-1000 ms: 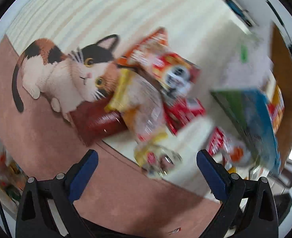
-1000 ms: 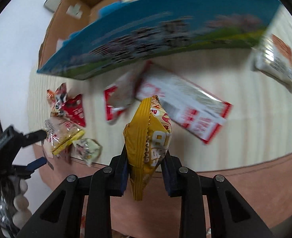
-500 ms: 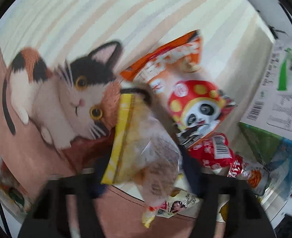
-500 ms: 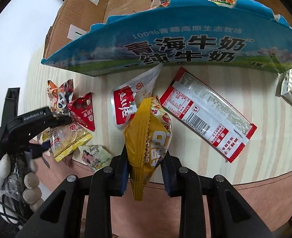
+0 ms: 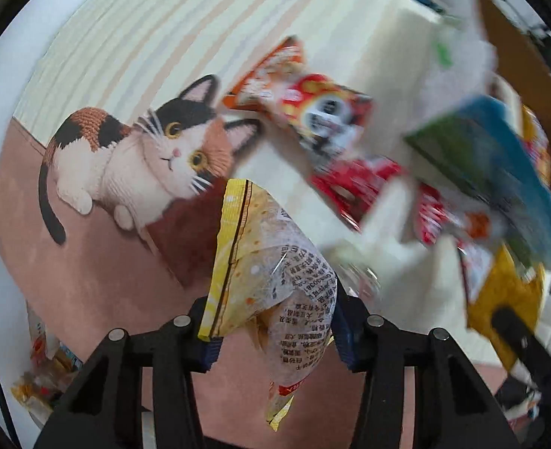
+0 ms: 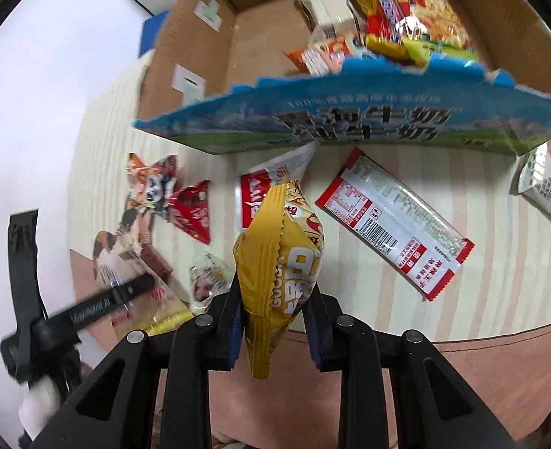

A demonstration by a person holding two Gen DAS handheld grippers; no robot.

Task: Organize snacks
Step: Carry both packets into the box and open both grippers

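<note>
Right wrist view: my right gripper (image 6: 275,327) pinches a yellow snack bag (image 6: 281,262), raised just short of the cardboard box (image 6: 260,48) where sorted snacks lie. Only the left wrist view shows my left gripper (image 5: 271,331) pinching a clear yellow-edged packet (image 5: 271,265), likewise box-bound.

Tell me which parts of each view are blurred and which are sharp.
Left wrist view: the held clear-and-yellow bag and cat picture are sharp; the packets at right, like the panda packet, smear. Right wrist view: the yellow bag and barcode packet are sharp; the left gripper is blurred.
</note>
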